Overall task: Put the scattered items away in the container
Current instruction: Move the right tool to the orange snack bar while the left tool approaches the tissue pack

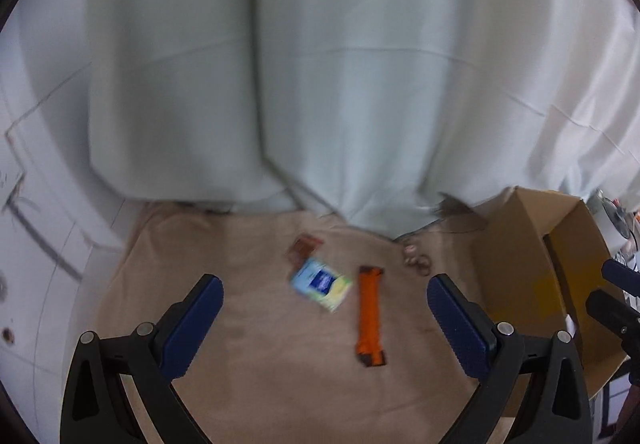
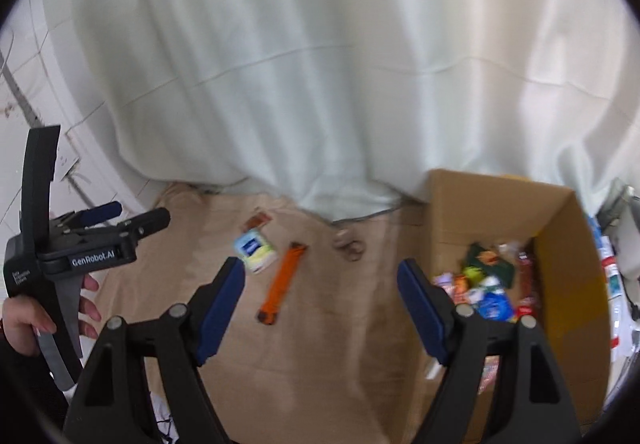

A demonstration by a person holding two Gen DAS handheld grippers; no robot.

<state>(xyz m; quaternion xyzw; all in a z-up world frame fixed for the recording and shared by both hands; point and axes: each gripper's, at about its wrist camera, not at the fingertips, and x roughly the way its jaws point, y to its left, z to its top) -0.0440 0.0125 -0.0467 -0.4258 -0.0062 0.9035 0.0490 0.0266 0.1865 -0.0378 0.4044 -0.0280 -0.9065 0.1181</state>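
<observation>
On the beige cloth (image 1: 256, 356) lie a blue and yellow packet (image 1: 321, 283) (image 2: 255, 249), an orange bar-shaped packet (image 1: 371, 315) (image 2: 281, 284), a small brown packet (image 1: 303, 247) (image 2: 258, 222) and a small ring-shaped item (image 1: 418, 259) (image 2: 350, 244). My left gripper (image 1: 325, 294) hovers open above and in front of the blue packet, holding nothing. My right gripper (image 2: 321, 282) is open and empty, just left of the cardboard box (image 2: 568, 252) (image 1: 520, 244). The box holds several colourful packets (image 2: 486, 284).
A pale curtain (image 1: 320, 63) hangs behind the cloth and over its far edge. White tiled floor (image 1: 36, 244) lies to the left. A person's hand (image 2: 24, 318) holds the left gripper's body (image 2: 80, 248) at the left of the right wrist view. Clutter (image 2: 612, 284) sits right of the box.
</observation>
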